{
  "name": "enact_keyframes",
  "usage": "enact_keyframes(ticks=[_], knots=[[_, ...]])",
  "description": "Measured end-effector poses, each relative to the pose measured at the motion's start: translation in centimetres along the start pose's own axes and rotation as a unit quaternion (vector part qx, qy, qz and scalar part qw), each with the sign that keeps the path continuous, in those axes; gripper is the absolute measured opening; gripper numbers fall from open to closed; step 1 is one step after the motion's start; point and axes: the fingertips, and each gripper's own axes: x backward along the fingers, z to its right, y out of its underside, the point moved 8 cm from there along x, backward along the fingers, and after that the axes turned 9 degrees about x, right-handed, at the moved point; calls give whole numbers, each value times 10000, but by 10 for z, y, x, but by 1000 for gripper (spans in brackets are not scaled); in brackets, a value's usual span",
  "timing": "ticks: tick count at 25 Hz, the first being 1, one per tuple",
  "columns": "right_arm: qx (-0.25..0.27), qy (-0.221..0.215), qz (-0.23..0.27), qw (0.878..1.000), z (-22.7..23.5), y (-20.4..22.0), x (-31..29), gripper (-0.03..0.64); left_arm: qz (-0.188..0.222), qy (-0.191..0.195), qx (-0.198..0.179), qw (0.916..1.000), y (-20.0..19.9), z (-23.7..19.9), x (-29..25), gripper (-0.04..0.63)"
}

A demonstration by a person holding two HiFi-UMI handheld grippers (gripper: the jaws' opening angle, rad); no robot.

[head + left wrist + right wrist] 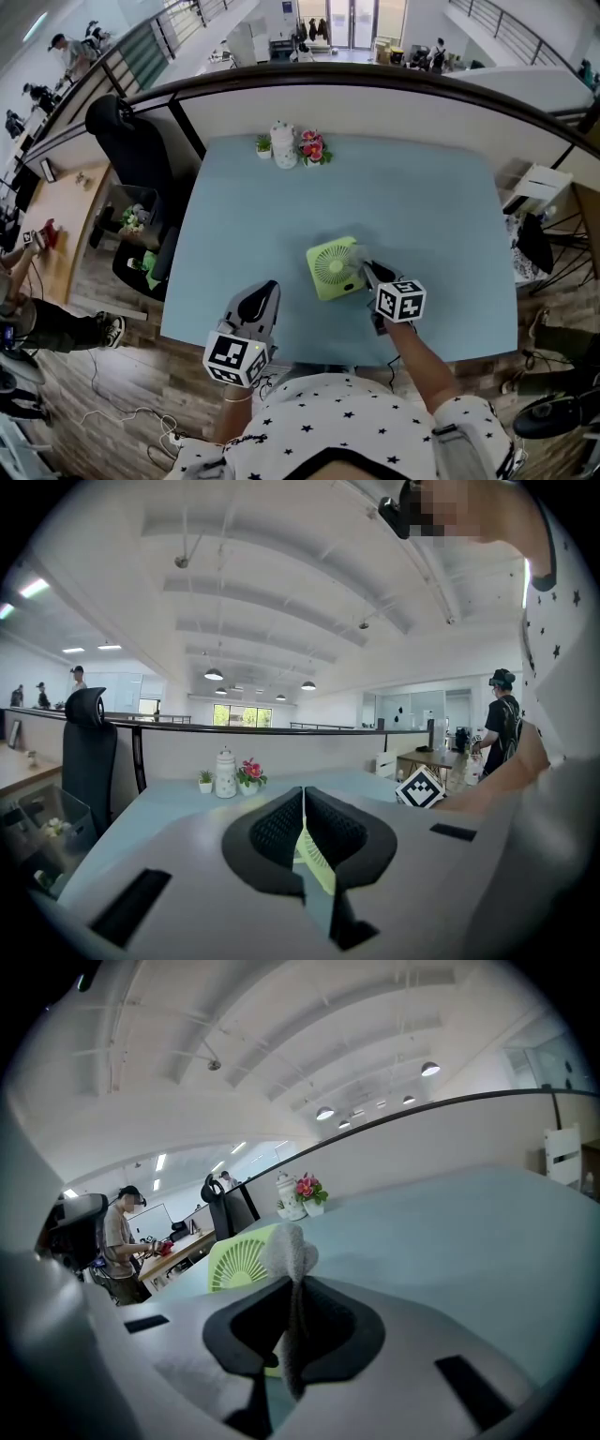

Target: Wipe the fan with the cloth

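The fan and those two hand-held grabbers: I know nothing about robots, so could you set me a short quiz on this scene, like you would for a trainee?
1. True or false: the left gripper has its jaws wide apart.
2. What is clamped in the right gripper? A: a grey cloth. B: a sponge. C: nothing.
3. Fill in the blank: the fan on the pale blue table is coloured ____.

Key: 1 false, the jaws are together with nothing between them; 2 A; 3 green.
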Motion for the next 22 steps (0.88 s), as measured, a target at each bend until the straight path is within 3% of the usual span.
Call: enact_keyframes(ticks=[14,22], knots=[[-177,32,122,9998,-3,-1,3,29,-40,69,-14,10000,0,0,-4,32],[351,-797,136,9961,-60,-6,-8,29,-14,58,-9,10000,0,-3,-3,32]])
